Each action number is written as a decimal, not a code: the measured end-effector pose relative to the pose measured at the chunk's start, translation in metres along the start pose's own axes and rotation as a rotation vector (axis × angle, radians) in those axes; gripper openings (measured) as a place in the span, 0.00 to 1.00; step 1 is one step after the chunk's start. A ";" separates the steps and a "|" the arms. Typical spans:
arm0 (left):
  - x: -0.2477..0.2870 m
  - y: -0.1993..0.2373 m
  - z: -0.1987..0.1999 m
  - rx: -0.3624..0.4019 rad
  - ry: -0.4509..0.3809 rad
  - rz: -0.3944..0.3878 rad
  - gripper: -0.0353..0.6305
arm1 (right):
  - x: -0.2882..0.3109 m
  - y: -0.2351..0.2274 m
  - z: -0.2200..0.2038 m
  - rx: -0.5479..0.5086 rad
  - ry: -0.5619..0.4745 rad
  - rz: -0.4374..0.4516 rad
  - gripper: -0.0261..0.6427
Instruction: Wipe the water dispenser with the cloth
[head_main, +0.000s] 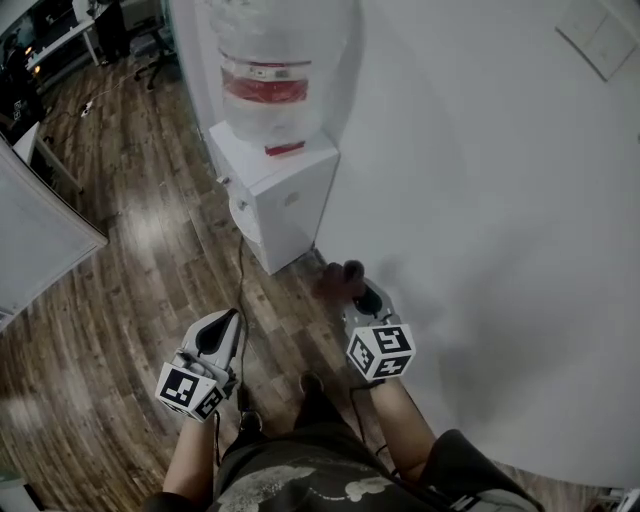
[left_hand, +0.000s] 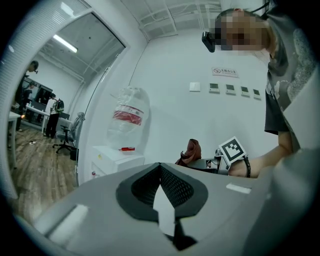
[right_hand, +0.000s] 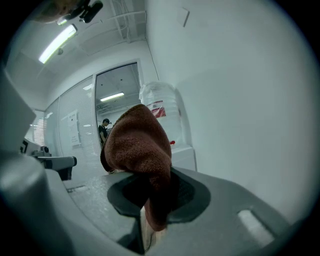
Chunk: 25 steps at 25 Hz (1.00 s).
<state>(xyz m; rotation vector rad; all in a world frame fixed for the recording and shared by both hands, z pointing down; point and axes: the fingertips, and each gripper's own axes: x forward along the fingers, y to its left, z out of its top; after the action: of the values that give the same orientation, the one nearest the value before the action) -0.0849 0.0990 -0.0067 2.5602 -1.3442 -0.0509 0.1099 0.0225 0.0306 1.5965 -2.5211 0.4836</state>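
Observation:
A white water dispenser (head_main: 278, 196) stands on the wood floor against the white wall, with a clear bottle (head_main: 272, 70) bearing a red label on top. It also shows in the left gripper view as the dispenser (left_hand: 116, 156) and in the right gripper view behind the cloth, the bottle (right_hand: 162, 112) above it. My right gripper (head_main: 352, 281) is shut on a brown cloth (right_hand: 141, 150), held a short way in front of the dispenser's base. The cloth (head_main: 338, 278) bunches above the jaws. My left gripper (head_main: 228, 322) hangs lower left, shut, with nothing in it.
A dark cable (head_main: 240, 262) runs along the floor from the dispenser. A white panel (head_main: 35, 235) stands at the left. Desks, chairs and people (left_hand: 52, 116) are far off in the room behind. Wall switches (left_hand: 229, 89) sit on the white wall.

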 end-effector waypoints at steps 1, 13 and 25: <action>-0.009 0.002 0.000 -0.004 0.001 -0.015 0.08 | -0.006 0.011 -0.002 0.006 -0.006 -0.012 0.13; -0.102 0.022 -0.014 -0.029 -0.014 -0.136 0.08 | -0.064 0.143 -0.035 -0.015 -0.042 -0.036 0.13; -0.131 -0.014 -0.045 -0.070 0.001 -0.273 0.08 | -0.130 0.156 -0.068 0.011 -0.019 -0.147 0.13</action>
<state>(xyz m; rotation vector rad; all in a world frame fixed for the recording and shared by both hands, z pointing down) -0.1423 0.2221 0.0222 2.6639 -0.9651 -0.1440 0.0219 0.2179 0.0279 1.7820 -2.3947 0.4670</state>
